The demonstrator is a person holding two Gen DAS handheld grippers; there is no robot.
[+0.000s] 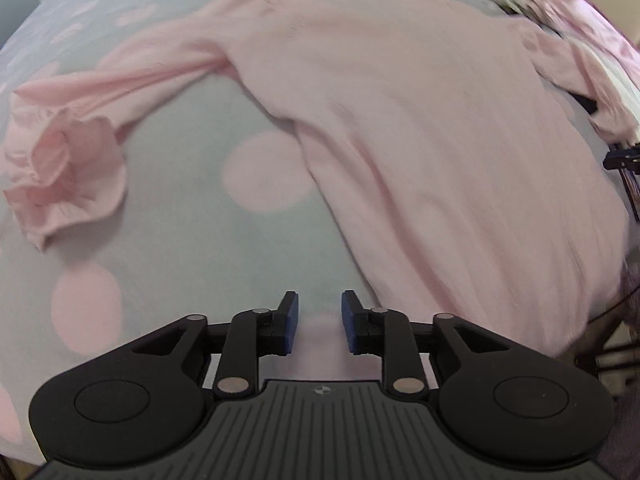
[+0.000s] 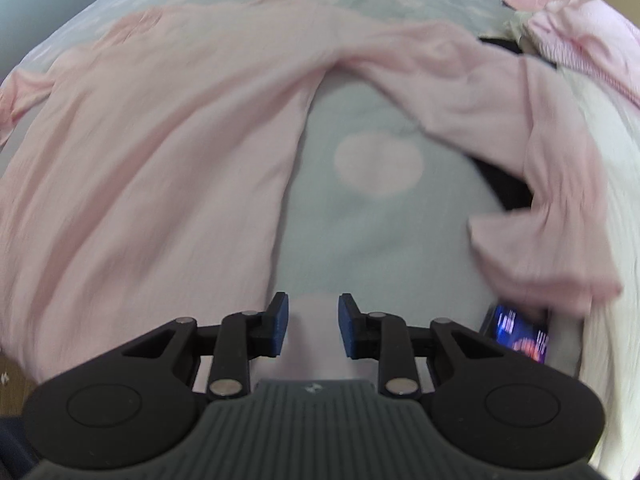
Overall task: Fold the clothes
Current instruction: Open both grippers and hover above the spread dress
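Hovering both the left gripper (image 1: 319,322) and right gripper (image 2: 313,326) with jaws slightly spread and pinching nothing, while the pink top (image 1: 420,128) is lying spread on the spotted bed (image 1: 180,248), so I'm reckoning each sleeve cuff wants grabbing and folding inward evenly.

Shirt (image 1: 420,128) lies spread on the bedspread (image 1: 192,248).

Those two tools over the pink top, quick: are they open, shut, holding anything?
Left tool: open, holding nothing, over the spotted cover.
Right tool: open, holding nothing, beside the pink top.
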